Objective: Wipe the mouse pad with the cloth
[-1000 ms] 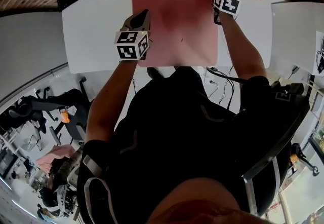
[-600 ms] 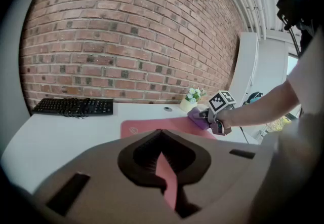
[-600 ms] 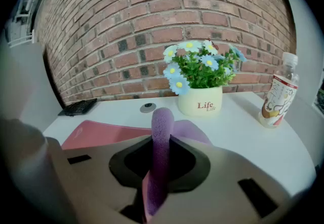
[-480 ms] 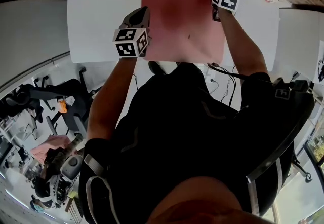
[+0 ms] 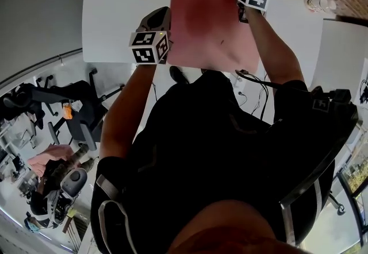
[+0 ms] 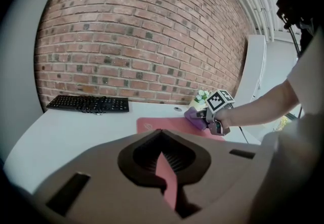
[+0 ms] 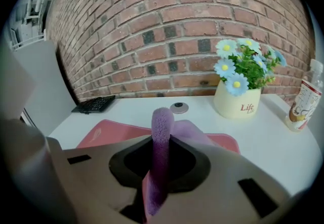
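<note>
While the left gripper (image 6: 163,167) stands closed on the near left edge of the pink mouse pad (image 5: 213,17), pinning it, the pad spreads rightward and away across the white desk (image 5: 115,11). Its sides look nearly equal in the head view, so no long axis can be told. At the pad's far right corner the right gripper (image 7: 158,159) is clamped on the purple cloth (image 7: 162,121); one fold stands up between the jaws and the rest lies on the pad. From the cloth, almost all the pad lies toward the person and to the left. The right hand is nearer, so the stroke probably runs that way. Around the pad are a keyboard (image 6: 87,103) at far left, a flower pot (image 7: 237,97) and bottle (image 7: 304,99) at right, and a brick wall (image 7: 167,25) behind. Office chairs (image 5: 63,115) stand on the floor.
</note>
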A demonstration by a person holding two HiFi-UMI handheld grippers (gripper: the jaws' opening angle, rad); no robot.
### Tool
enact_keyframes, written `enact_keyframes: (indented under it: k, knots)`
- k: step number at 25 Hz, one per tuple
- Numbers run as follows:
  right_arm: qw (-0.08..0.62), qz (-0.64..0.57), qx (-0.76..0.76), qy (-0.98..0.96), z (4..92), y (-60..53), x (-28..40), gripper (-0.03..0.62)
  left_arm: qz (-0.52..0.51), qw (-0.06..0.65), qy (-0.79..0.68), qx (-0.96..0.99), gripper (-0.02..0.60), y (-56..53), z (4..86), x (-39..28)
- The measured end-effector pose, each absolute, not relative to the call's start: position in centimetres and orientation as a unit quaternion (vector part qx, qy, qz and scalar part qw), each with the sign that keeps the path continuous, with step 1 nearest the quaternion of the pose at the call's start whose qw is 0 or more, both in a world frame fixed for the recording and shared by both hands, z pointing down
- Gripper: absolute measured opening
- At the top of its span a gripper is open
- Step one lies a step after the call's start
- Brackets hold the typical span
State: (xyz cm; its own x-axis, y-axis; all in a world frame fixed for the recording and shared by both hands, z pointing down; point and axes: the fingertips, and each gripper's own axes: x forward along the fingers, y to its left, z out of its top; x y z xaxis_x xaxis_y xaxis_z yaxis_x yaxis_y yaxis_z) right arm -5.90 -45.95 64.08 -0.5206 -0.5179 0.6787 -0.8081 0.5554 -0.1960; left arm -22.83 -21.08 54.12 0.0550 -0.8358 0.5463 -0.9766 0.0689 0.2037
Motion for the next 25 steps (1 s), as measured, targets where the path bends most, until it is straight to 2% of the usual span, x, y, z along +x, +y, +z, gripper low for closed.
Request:
enact_keyframes:
  k: [25]
  knots:
    - [0.296, 0.252, 0.298, -0.872, 63.7, -41.5, -18.9, 0.06, 0.101, 0.286, -0.732, 0.611, 0.002, -15.2, 52.9, -27.3]
